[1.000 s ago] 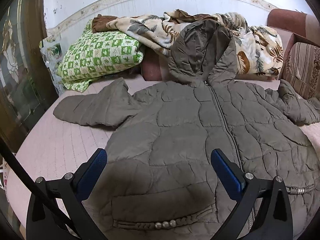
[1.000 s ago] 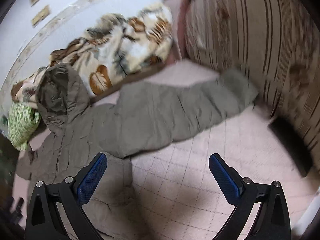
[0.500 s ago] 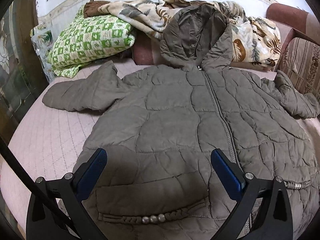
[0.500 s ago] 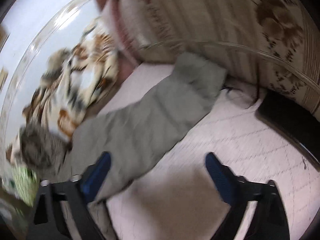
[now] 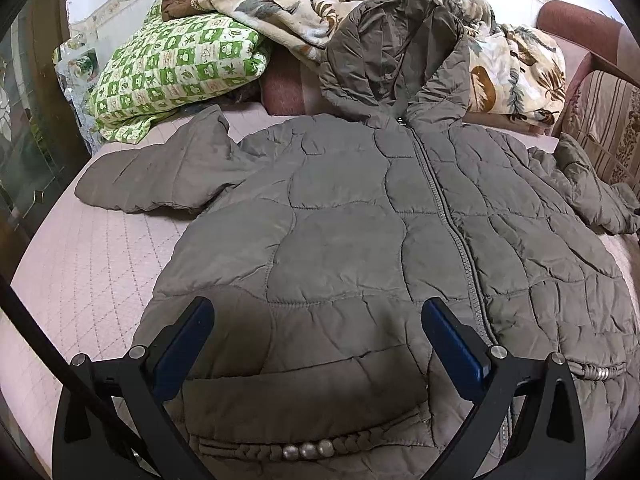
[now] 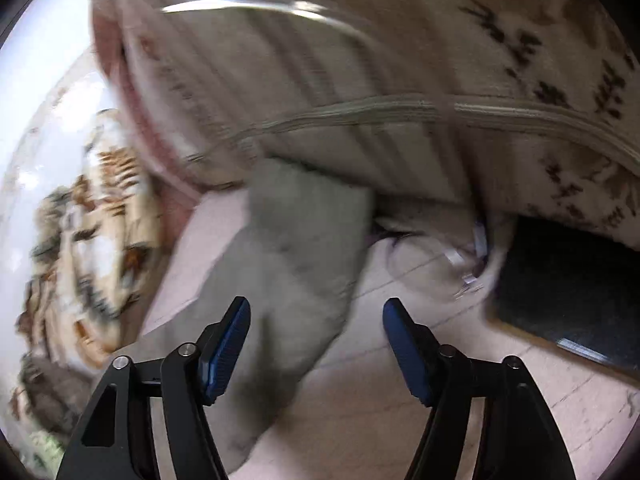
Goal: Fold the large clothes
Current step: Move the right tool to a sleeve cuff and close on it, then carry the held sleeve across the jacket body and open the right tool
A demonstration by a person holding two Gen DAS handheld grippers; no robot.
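Note:
A grey-green quilted hooded jacket [image 5: 360, 232] lies flat and zipped on a pink quilted bed [image 5: 88, 264], hood toward the wall, both sleeves spread out. My left gripper [image 5: 318, 324] hovers open over the jacket's lower front, above the beaded pocket trim [image 5: 308, 449], with nothing between its fingers. In the blurred right wrist view, the jacket's right sleeve [image 6: 288, 288] runs up to its cuff by a striped cushion [image 6: 360, 80]. My right gripper [image 6: 316, 320] sits low over that sleeve; its jaws are closing, the sleeve lies between them and the pads are apart from it.
A green checked pillow [image 5: 176, 68] and a leaf-print blanket [image 5: 516, 68] are piled at the head of the bed. The striped cushion and a sofa arm [image 5: 576, 28] border the right side. A dark flat object [image 6: 568, 288] lies by the cushion. A glass door [image 5: 24, 140] stands left.
The right gripper swept along the sleeve toward its cuff, rolled, dropped lower, and its jaws narrowed. The left gripper tilted down slightly over the jacket front and stayed open.

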